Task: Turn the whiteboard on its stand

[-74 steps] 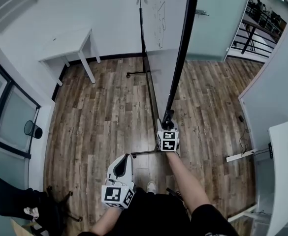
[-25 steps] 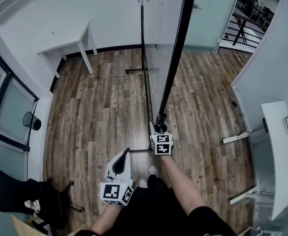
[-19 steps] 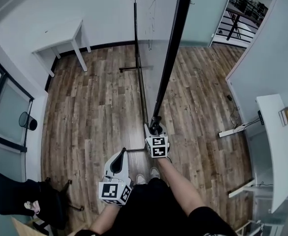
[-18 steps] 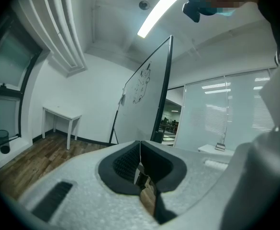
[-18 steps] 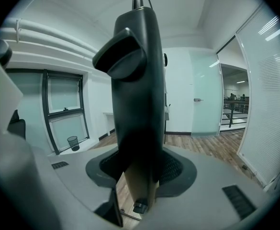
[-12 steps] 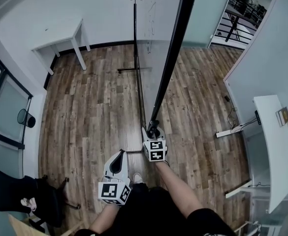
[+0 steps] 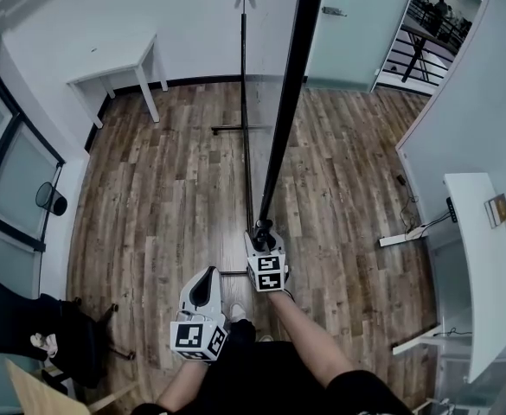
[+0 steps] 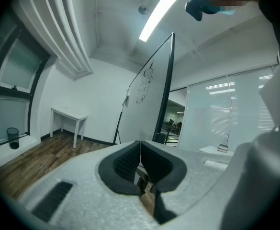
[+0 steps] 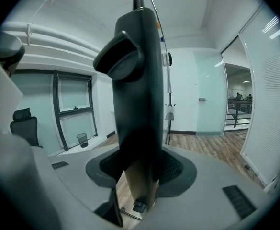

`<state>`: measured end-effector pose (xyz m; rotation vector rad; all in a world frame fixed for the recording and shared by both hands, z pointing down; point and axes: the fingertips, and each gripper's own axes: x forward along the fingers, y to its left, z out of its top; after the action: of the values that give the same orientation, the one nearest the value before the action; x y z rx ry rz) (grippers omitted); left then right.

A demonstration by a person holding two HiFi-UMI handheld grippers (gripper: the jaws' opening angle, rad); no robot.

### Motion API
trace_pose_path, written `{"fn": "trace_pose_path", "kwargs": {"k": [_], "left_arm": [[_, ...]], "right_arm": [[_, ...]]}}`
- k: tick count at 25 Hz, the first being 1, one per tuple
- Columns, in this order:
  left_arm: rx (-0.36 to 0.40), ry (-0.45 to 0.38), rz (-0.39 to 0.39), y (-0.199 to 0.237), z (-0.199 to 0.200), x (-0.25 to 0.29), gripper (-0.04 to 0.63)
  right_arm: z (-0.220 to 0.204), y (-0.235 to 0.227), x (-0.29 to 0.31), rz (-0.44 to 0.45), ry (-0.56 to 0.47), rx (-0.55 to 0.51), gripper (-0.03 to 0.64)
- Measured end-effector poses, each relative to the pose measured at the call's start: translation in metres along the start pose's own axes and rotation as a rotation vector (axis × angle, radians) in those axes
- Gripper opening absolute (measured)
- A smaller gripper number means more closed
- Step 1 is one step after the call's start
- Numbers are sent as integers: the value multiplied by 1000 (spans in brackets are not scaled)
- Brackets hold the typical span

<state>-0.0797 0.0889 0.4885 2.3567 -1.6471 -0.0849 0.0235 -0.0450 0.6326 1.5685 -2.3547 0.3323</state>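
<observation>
Gripping the whiteboard's near upright for the turn

The whiteboard (image 7: 289, 93) is seen edge-on, running from the top centre of the head view to the lower middle, above the wooden floor (image 7: 149, 197). Its dark side post is clamped between the jaws of the right gripper (image 7: 261, 234), just below a knob (image 9: 123, 59); an outer-edge hold is probably chosen for leverage. The left gripper (image 7: 206, 282) is carried at lower left, jaws together on nothing, seemingly kept clear of the board.

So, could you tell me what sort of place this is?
Most likely an office or meeting room: a freestanding whiteboard, a white table and a black office chair.
</observation>
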Motion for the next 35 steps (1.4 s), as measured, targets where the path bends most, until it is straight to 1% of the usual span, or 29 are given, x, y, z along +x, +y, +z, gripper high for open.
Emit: {"fn": "trace_pose_path", "kwargs": {"k": [4, 10, 14, 18, 22, 35], "left_arm": [[4, -9, 18, -13, -4, -14, 18], [6, -6, 17, -26, -12, -40, 18], [10, -15, 20, -33, -13, -56, 18], [9, -7, 16, -35, -18, -67, 18], [11, -13, 12, -41, -20, -79, 18], [14, -12, 2, -52, -22, -92, 18]], "right_arm": [[-7, 5, -19, 12, -4, 1, 172], [-20, 19, -48, 22, -5, -3, 172], [-19, 22, -66, 13, -27, -18, 172], [-31, 30, -77, 22, -4, -7, 172], [-38, 36, -93, 27, -5, -8, 172], [-50, 48, -130, 41, -7, -9, 172]]}}
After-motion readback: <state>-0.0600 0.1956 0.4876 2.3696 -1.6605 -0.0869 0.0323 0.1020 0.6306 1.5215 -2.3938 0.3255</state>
